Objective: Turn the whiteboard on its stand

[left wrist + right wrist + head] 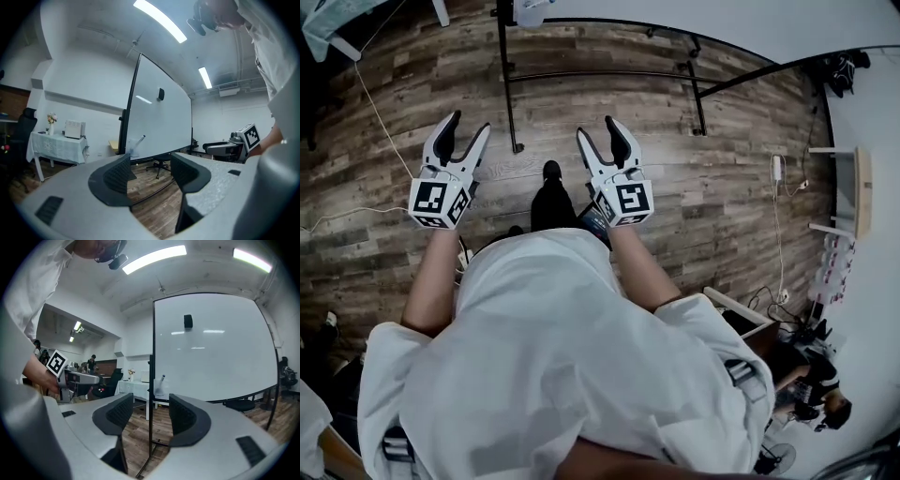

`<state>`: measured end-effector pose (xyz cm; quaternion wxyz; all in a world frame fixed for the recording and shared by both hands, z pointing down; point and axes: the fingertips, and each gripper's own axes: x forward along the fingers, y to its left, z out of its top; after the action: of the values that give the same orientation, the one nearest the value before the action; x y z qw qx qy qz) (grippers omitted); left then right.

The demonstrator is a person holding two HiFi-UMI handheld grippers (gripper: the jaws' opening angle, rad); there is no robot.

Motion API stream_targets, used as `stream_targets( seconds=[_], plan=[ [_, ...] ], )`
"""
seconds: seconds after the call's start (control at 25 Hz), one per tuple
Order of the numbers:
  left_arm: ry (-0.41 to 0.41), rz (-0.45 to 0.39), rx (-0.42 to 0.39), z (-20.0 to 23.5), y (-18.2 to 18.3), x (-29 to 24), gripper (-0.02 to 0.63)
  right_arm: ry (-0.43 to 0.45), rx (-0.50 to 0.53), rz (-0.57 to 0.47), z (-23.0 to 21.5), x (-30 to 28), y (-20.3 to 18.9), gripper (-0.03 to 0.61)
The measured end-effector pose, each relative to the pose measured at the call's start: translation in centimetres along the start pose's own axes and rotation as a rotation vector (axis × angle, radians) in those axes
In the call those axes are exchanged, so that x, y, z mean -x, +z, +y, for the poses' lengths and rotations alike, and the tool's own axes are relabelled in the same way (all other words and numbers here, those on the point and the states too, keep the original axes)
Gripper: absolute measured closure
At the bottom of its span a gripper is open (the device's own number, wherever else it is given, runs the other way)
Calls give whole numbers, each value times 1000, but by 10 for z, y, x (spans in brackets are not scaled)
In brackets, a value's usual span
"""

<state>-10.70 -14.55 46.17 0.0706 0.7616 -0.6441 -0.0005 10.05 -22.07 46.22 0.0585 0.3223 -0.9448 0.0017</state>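
The whiteboard stands upright on its black stand ahead of me, seen at a slant in the left gripper view. In the right gripper view the whiteboard faces me more squarely, its black side post in line with the jaw gap. A small dark eraser sticks to the panel. From above, the stand's legs and crossbar rest on the wood floor. My left gripper and right gripper are held out side by side, short of the stand. Both are open with nothing between their jaws.
A table with a white cloth stands at the back left, an office chair beyond the board. A white cable trails over the floor at left. A wooden shelf and a charger lie at right.
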Motion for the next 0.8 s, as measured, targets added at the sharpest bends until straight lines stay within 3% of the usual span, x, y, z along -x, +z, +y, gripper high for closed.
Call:
stream_targets(
  seconds=[0.4,0.8],
  plan=[
    [135,-43,-5,44,48,-96,359,221,16,-42,-64,-131,36,348],
    [253,-70,-13,66,71,-141,359,381,13,-77,-95,-195,53,356]
  ],
)
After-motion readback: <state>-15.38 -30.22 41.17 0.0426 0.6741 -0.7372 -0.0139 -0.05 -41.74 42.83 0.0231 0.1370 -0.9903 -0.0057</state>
